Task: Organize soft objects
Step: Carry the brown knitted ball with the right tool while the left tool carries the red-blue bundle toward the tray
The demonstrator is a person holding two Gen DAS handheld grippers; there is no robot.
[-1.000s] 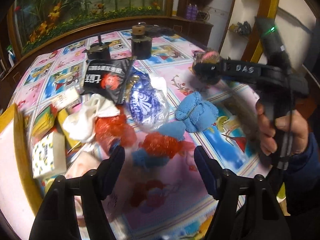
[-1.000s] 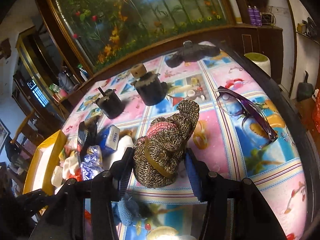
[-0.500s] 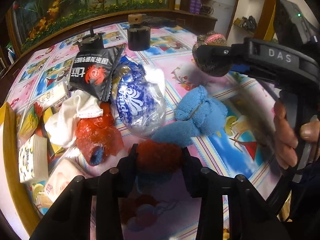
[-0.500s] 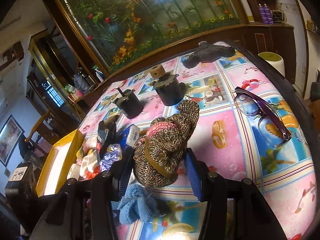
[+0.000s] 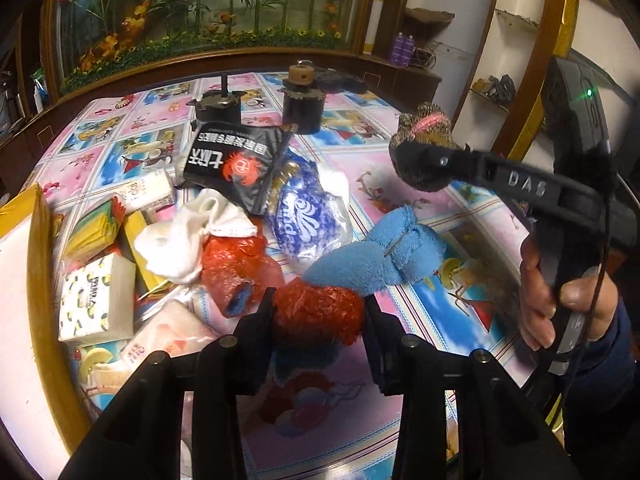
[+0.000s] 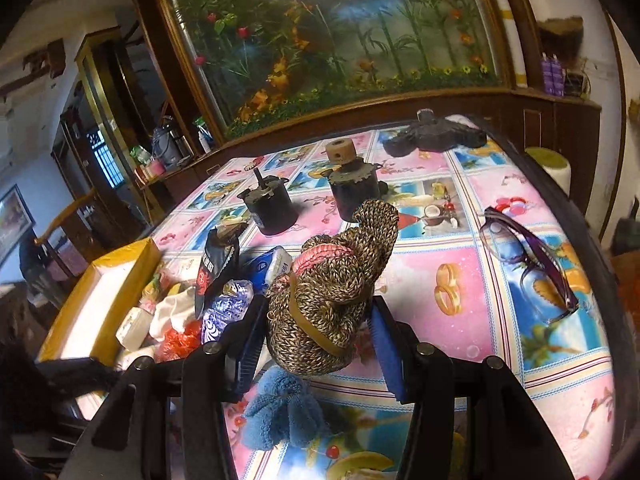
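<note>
My left gripper (image 5: 318, 316) is shut on a red plastic-wrapped soft bundle (image 5: 316, 312) with blue cloth under it, just above the table. A blue terry cloth (image 5: 384, 258) lies right behind it. My right gripper (image 6: 316, 332) is shut on a brown knitted plush (image 6: 328, 292) with a pink band, held above the table; it also shows in the left wrist view (image 5: 424, 148). A white sock (image 5: 188, 236) and a second red bundle (image 5: 236, 268) lie in the pile to the left.
A black snack bag (image 5: 236, 160), a blue-white packet (image 5: 304, 216), tissue packs (image 5: 96, 296) and a yellow-rimmed box (image 6: 92, 304) crowd the left side. Two black motors (image 6: 352, 184) stand further back. Purple glasses (image 6: 532, 264) lie at the right.
My left gripper moved forward over the red bundle and closed on it, then lifted it slightly. My right gripper kept its hold on the knitted plush and shifted a little.
</note>
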